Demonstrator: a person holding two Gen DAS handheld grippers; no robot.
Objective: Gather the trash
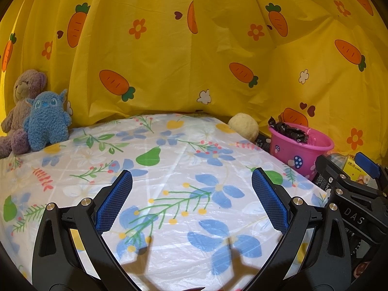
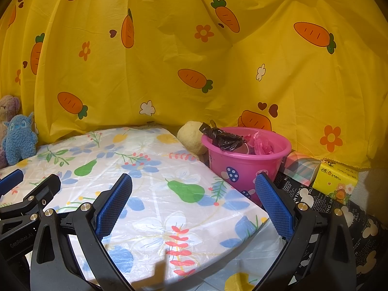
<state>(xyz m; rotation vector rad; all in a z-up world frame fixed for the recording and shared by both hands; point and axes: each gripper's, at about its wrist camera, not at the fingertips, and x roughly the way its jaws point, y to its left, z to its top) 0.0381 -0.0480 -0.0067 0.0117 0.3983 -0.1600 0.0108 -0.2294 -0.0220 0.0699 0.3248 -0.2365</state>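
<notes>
Right wrist view showed my right gripper (image 2: 192,185) and left gripper (image 1: 191,181) both spread wide, grasping nothing, above the floral counter (image 2: 155,169) beside the pink bucket (image 2: 245,167) of crumpled bags.

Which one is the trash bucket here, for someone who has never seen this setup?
Find the floral-covered table against the yellow carrot-print curtain. Off its far right corner, beside a pale fuzzy ball, stands the pink bucket. Only it has mushroom pictures and crumpled black plastic inside.
</notes>
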